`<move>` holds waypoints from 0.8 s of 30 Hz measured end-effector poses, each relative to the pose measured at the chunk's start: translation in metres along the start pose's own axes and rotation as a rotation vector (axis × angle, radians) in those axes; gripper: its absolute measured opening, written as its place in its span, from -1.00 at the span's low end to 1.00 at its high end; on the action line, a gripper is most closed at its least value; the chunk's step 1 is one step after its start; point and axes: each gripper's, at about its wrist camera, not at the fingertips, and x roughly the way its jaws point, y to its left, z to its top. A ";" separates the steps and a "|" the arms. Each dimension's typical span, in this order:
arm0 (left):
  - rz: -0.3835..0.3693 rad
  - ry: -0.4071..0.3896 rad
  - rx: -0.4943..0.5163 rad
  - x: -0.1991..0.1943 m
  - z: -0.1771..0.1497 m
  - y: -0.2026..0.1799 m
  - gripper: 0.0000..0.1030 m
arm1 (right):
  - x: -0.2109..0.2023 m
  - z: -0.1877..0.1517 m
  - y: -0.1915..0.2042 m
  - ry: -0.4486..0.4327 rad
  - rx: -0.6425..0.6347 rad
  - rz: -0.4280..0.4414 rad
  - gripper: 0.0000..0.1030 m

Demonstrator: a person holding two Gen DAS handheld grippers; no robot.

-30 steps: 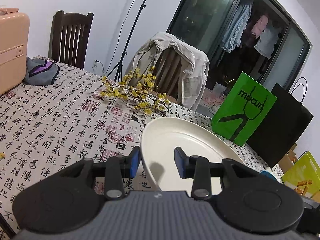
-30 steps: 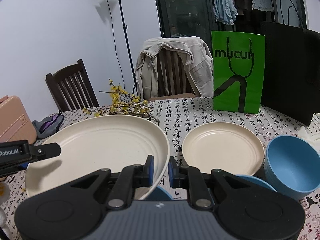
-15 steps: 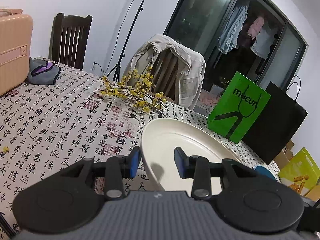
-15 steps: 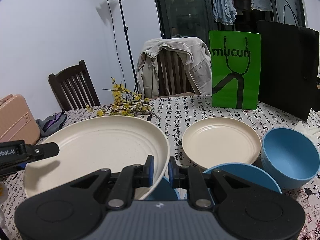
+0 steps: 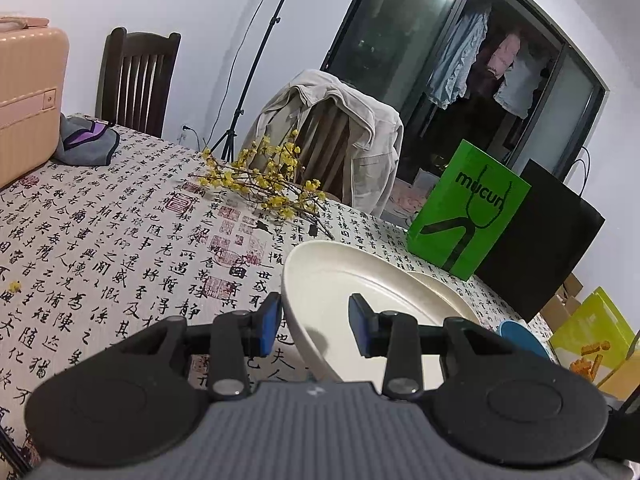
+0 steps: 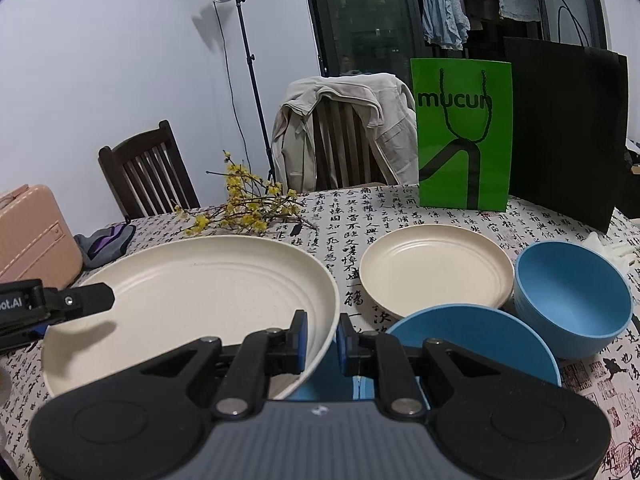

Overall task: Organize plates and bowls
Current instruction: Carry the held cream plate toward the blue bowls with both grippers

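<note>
Jaws of the right gripper pinch the near rim of the big plate, held above the tabletop; the left gripper straddles its far rim, jaws partly open and, as far as shows, not pressing. Right of it lie a small plate and two blue bowls, one partly under the big plate

Right gripper clamped nearly closed; left gripper fingers partly apart.
</note>
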 end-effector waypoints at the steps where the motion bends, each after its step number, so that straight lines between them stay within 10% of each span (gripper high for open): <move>1: -0.001 -0.001 0.001 -0.001 -0.001 0.000 -0.28 | 0.000 0.000 0.000 0.000 0.000 0.000 -0.71; 24: 0.007 -0.017 0.034 -0.023 -0.023 -0.010 -0.28 | -0.022 -0.018 -0.012 -0.012 0.014 0.022 -0.71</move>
